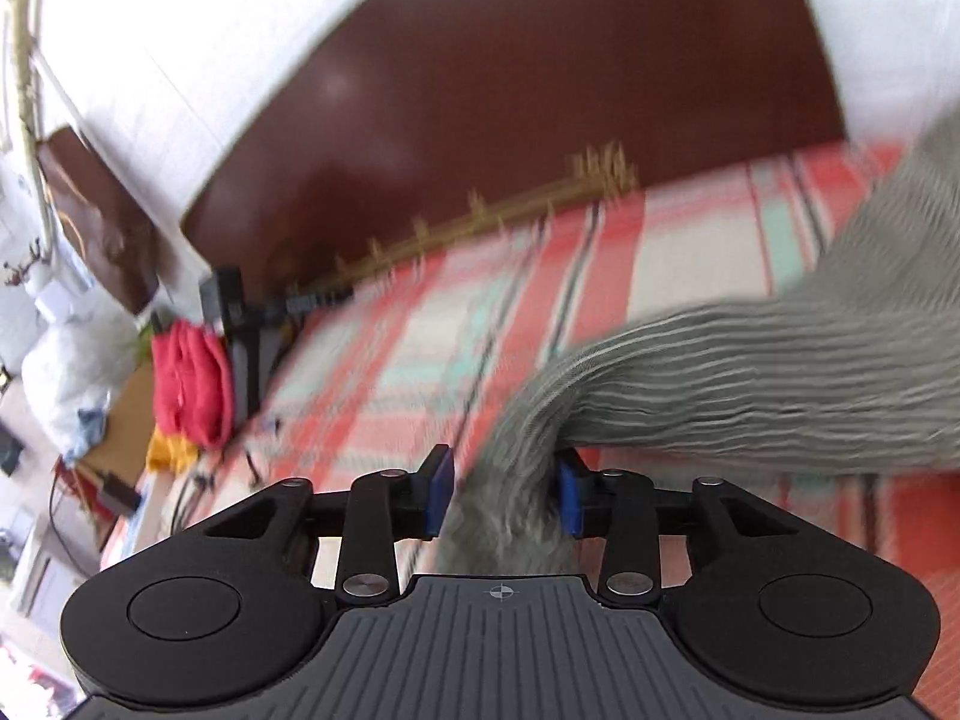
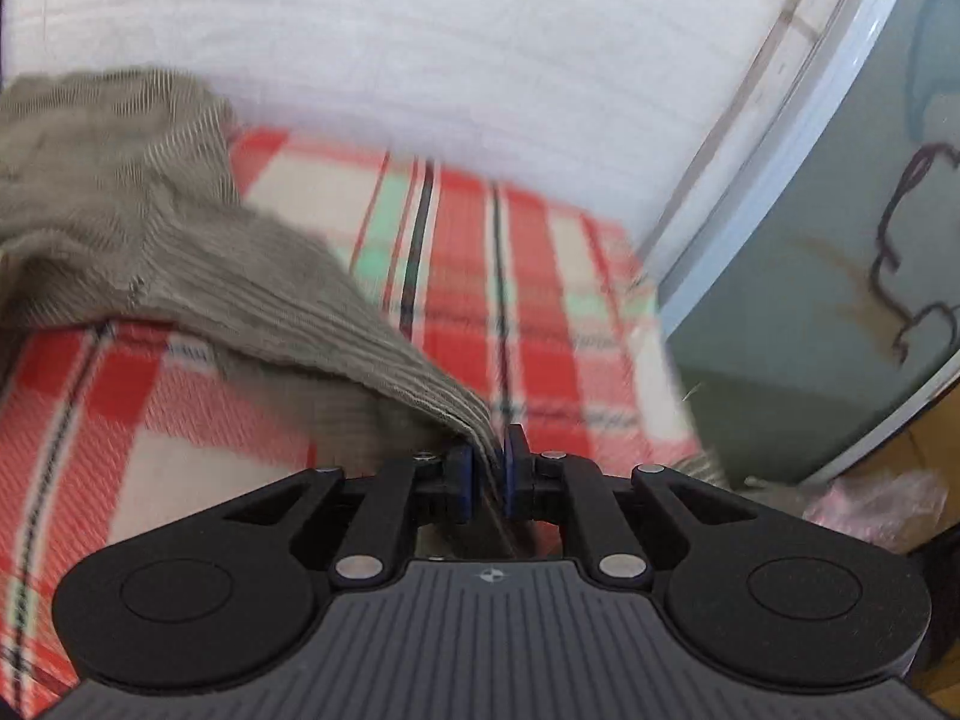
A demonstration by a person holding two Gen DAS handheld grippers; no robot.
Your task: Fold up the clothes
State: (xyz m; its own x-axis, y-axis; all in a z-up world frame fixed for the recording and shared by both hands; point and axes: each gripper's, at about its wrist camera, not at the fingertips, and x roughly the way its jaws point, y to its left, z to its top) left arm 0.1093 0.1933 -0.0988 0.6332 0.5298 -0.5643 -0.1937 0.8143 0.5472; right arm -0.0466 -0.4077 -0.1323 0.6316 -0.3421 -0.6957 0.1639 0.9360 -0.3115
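Observation:
A grey ribbed knit garment hangs lifted over the red, white and green checked bedspread. In the left wrist view a thick bunch of it fills the gap between the blue pads, and my left gripper is shut on that bunch; the cloth stretches away to the right. In the right wrist view the same garment runs in from the upper left. Its ribbed edge is pinched between the pads of my right gripper, which is shut on it. Both views are blurred by motion.
A dark brown headboard and a white wall stand beyond the bed. At the left of the bed lie red and yellow clothes, white bags and black cables. A grey-green cabinet door stands at the bed's right edge.

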